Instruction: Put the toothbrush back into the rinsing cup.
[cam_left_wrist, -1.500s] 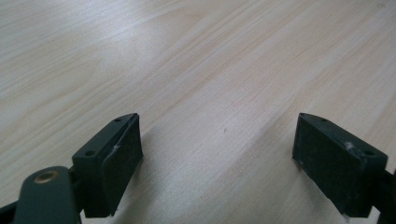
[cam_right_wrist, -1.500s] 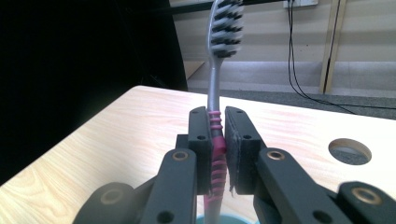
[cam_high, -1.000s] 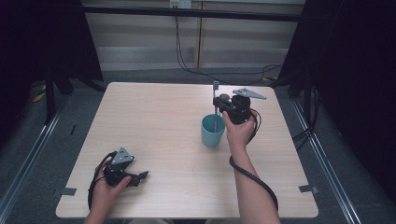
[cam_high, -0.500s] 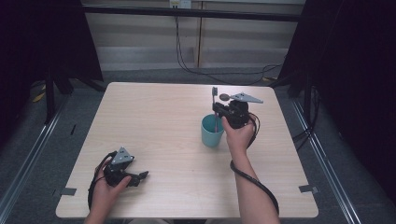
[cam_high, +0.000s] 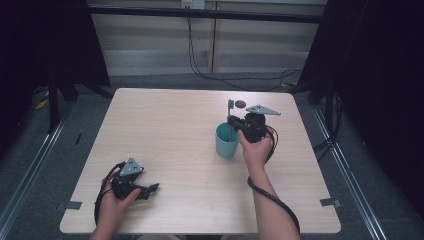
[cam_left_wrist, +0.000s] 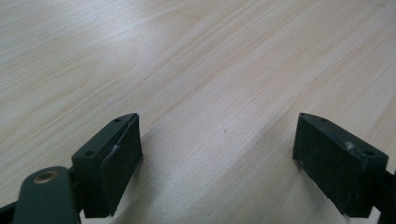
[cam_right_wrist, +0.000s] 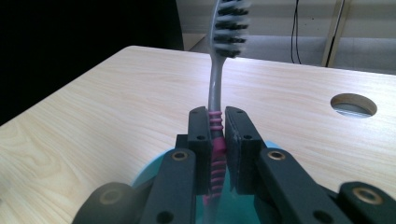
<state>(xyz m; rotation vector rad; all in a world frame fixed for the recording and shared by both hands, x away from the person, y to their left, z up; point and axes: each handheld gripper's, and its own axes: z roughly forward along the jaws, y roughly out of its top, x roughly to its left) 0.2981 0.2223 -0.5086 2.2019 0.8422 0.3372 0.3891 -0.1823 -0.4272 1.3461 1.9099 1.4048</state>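
The toothbrush (cam_right_wrist: 215, 84) stands upright, grey handle with a pink ribbed grip section, dark and white bristles at the top, its lower end down inside the cup (cam_high: 226, 144). The cup is teal, upright, mouth open, sitting on the pale wooden table (cam_high: 165, 130) right of centre, near the round hole (cam_high: 240, 104) in the tabletop.

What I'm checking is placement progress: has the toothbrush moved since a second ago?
Yes. The toothbrush, clamped in the right gripper, has sunk in the high view toward the teal cup, which has not shifted.
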